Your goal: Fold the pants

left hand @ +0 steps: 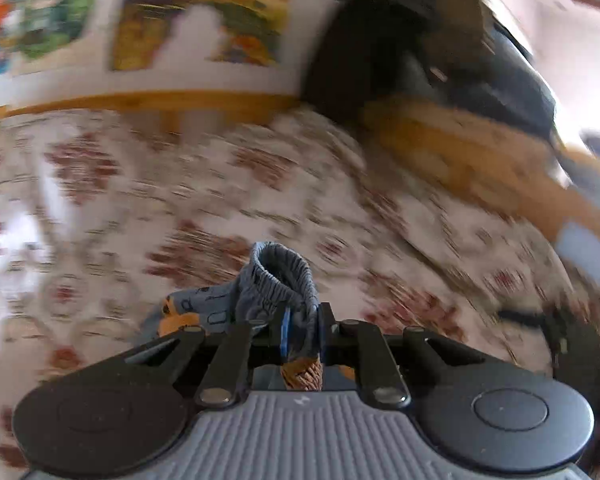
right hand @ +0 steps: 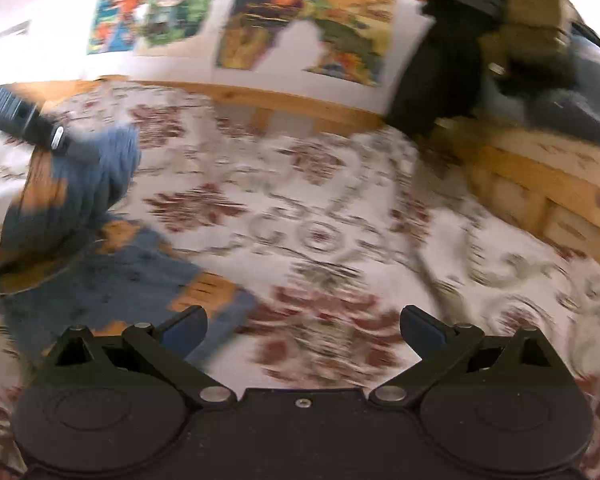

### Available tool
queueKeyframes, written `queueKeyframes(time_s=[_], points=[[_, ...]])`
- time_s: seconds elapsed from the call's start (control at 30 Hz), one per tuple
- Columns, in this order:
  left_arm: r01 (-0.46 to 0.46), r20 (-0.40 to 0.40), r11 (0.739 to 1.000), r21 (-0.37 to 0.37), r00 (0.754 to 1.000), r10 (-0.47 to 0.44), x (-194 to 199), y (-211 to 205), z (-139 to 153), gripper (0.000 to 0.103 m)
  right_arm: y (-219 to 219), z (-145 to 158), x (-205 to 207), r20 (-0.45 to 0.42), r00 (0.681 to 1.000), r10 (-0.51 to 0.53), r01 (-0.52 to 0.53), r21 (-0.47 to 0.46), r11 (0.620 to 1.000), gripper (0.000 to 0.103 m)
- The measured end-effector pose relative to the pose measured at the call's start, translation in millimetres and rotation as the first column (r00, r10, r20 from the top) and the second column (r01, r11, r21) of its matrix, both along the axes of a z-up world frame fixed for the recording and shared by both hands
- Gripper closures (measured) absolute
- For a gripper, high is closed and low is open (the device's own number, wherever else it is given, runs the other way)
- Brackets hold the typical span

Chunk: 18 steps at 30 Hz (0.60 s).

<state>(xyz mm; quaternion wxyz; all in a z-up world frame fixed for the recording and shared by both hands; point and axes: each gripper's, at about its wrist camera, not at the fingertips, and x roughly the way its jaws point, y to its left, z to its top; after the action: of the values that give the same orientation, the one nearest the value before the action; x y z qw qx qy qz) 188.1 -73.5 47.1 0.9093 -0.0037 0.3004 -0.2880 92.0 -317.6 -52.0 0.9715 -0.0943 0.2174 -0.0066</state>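
Note:
Small blue pants [left hand: 268, 292] with orange patches and an elastic waistband are pinched in my left gripper [left hand: 303, 322], which is shut on the gathered waistband and an orange ribbed cuff. In the right wrist view the same pants [right hand: 100, 264] hang from the left gripper [right hand: 40, 130] at the upper left and trail down onto the bed. My right gripper [right hand: 302, 330] is open above the bedspread, with nothing between its fingers; its left fingertip [right hand: 186, 328] is just beside the pants' lower edge.
A white bedspread [right hand: 340, 208] with red floral print covers the bed. A wooden bed frame [right hand: 540, 188] runs along the back and right. Dark bags [right hand: 480, 60] sit at the back right corner. Colourful posters [right hand: 308, 24] hang on the wall behind.

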Motion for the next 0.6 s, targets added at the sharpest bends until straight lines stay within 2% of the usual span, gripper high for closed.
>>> queueKeyframes(time_s=[0.2, 0.37, 0.43, 0.5, 0.57, 0.6], points=[[0.151, -0.01, 0.984, 0.099, 0.989, -0.151, -28.7, -74.6, -33.3, 0.088, -42.1, 0.5, -4.0, -0.013, 0.998, -0.065, 0.066, 0.074, 0.995, 0.001], [0.214, -0.048, 0.963, 0.163, 0.977, -0.209, -45.3, -102.1, -57.7, 0.086, -49.5, -3.9, -4.9, -0.035, 0.997, -0.075, 0.078, 0.089, 0.993, 0.001], [0.23, -0.076, 0.963, 0.137, 0.972, -0.221, -46.3, -98.7, -62.9, 0.079, -48.8, -5.9, -5.5, -0.041, 0.996, -0.075, 0.078, 0.088, 0.993, 0.001], [0.239, -0.121, 0.968, 0.076, 0.966, -0.229, -45.4, -84.8, -58.6, 0.043, -47.1, -6.3, -3.8, -0.043, 0.996, -0.078, 0.082, 0.084, 0.993, 0.001], [0.235, -0.128, 0.971, 0.044, 0.965, -0.228, -43.5, -67.4, -49.9, 0.034, -45.2, -5.6, -2.3, -0.043, 0.995, -0.087, 0.09, 0.084, 0.992, 0.001], [0.238, -0.121, 0.97, 0.05, 0.965, -0.231, -43.9, -57.5, -45.0, 0.034, -43.3, -4.9, -1.4, -0.041, 0.995, -0.091, 0.094, 0.084, 0.992, 0.001]])
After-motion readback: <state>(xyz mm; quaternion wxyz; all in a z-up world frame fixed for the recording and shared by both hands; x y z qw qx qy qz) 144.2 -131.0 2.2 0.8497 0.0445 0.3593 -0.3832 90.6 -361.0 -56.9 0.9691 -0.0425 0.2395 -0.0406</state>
